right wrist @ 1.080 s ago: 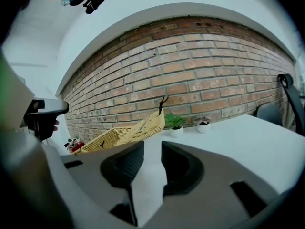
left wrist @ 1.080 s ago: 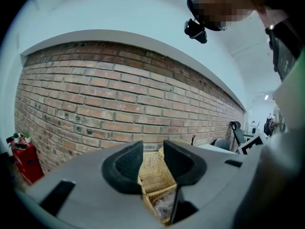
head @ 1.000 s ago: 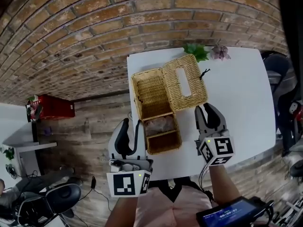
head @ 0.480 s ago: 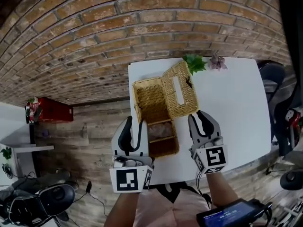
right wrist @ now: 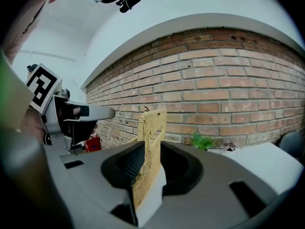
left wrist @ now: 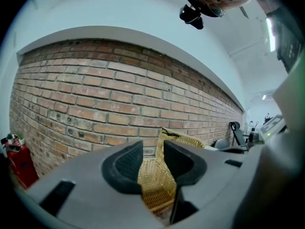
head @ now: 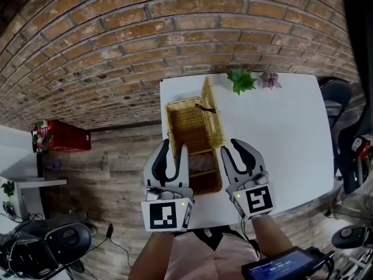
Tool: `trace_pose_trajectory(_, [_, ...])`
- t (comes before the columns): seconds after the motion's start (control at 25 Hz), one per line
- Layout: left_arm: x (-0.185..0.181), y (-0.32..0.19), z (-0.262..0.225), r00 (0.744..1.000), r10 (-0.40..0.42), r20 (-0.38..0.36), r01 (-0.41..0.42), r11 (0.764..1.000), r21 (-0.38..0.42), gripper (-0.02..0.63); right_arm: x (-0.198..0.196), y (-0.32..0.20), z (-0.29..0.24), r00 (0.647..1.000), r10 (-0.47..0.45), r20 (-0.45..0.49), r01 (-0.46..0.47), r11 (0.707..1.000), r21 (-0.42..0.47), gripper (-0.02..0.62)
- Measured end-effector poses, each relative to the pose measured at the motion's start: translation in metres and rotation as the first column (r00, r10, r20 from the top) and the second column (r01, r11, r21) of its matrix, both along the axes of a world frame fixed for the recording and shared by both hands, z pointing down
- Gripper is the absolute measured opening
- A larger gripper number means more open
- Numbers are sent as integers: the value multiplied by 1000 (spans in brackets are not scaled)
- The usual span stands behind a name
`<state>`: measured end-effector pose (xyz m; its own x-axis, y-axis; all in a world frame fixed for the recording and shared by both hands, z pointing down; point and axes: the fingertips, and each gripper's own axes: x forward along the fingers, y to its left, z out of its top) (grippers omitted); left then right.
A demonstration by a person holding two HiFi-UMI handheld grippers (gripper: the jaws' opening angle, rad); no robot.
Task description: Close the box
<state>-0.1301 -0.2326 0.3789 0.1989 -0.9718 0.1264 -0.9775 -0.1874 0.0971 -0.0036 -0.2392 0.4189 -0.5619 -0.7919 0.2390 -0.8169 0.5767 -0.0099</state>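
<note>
Wicker box (head: 170,127) sitting at the left edge of the white counter (head: 280,133), long side running near to far. Lid (head: 212,114) standing almost upright along the box's right wall, with a dark cord loop showing at its upper edge. Right tool (head: 233,147) reaching in at the lid's near end. Its jaws are standing about half apart, with the lid rising between them and leaning on the left jaw, no pinch showing. Left tool (head: 173,147) hovering just beside the box's near-left wall, jaws apart and gripping nothing. Green sprig (head: 240,79) and pinkish flower (head: 269,79) lying at the counter's far edge. Brick wall (head: 116,39) running behind.
</note>
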Motion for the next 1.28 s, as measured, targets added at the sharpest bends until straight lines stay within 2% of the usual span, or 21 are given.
trace_pose_trajectory(0.24, [11,-15,22,999,38,21,-37,998,-46,143,-24,4,-4,998,-59,2,59,998,12,104])
trace_pose_trajectory(0.48, [3,-15,28,1000,27,8,-26,998,-61,143,-41,6,-8,995,-103,19,103,995,-2,104])
trace_pose_trajectory(0.76, [-7,-16,32,1000,18,-7,-18,997,-69,140,-56,2,-4,991,-133,-4,133,991,-31,104])
trace_pose_trajectory(1.04, [-24,-14,39,1000,-21,-15,20,997,-76,140,-72,-1,-3,986,-163,-28,162,986,-29,106])
trace_pose_trajectory(1.28, [-54,-8,48,996,-88,-4,87,992,-93,141,-84,-2,4,981,-188,-55,186,982,-40,106])
